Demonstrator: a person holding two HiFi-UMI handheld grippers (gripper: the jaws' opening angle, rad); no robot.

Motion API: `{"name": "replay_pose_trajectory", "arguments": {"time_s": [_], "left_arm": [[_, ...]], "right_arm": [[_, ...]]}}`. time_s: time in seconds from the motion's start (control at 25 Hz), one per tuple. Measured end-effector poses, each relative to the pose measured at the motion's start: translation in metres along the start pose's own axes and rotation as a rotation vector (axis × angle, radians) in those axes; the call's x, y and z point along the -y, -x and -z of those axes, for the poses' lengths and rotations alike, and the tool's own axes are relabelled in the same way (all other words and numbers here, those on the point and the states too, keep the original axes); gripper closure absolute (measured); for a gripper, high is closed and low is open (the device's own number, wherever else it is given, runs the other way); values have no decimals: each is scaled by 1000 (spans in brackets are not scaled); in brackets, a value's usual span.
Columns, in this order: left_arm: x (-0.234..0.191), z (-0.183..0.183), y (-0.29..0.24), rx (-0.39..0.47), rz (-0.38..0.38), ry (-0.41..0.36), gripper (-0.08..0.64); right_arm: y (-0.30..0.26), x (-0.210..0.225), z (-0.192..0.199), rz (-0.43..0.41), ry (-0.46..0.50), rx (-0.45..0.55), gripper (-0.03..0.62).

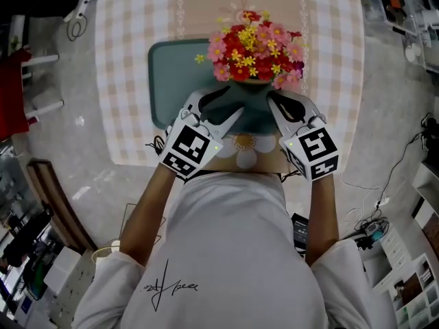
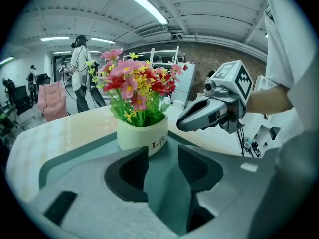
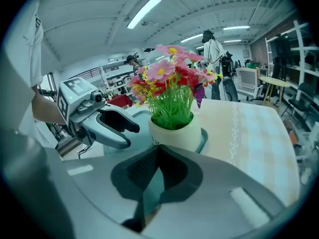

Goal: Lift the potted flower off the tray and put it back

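The left gripper [image 1: 221,110] stood open and empty at the 7 o'clock side of the potted flower [image 1: 254,57]. The right gripper [image 1: 273,101] was closed on nothing at its 5 o'clock. The flower stood upright on the tray [image 1: 164,67], toward its 3 o'clock edge, on the worktop [image 1: 123,46]. Neither gripper seemed to touch it.

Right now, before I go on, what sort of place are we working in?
Probably a lab or open workshop: ceiling strip lights, metal shelving and loose cables around the table.
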State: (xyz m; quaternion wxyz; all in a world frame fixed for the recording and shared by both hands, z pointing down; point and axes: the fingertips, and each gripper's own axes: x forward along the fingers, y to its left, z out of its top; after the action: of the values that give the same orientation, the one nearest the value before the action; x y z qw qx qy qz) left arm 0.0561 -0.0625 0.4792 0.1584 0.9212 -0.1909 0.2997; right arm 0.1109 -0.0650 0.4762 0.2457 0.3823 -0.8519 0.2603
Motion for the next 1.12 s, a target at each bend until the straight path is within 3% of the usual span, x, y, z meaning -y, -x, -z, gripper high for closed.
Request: {"name": "replay_pose_trajectory", "arguments": {"time_s": [0.96, 1.12], "left_arm": [[42, -32, 78, 180, -18, 6, 491], [46, -30, 91, 203, -52, -36, 549]], "right_arm": [[54, -77, -24, 58, 53, 130, 591], [62, -89, -22, 66, 54, 139, 592]]}}
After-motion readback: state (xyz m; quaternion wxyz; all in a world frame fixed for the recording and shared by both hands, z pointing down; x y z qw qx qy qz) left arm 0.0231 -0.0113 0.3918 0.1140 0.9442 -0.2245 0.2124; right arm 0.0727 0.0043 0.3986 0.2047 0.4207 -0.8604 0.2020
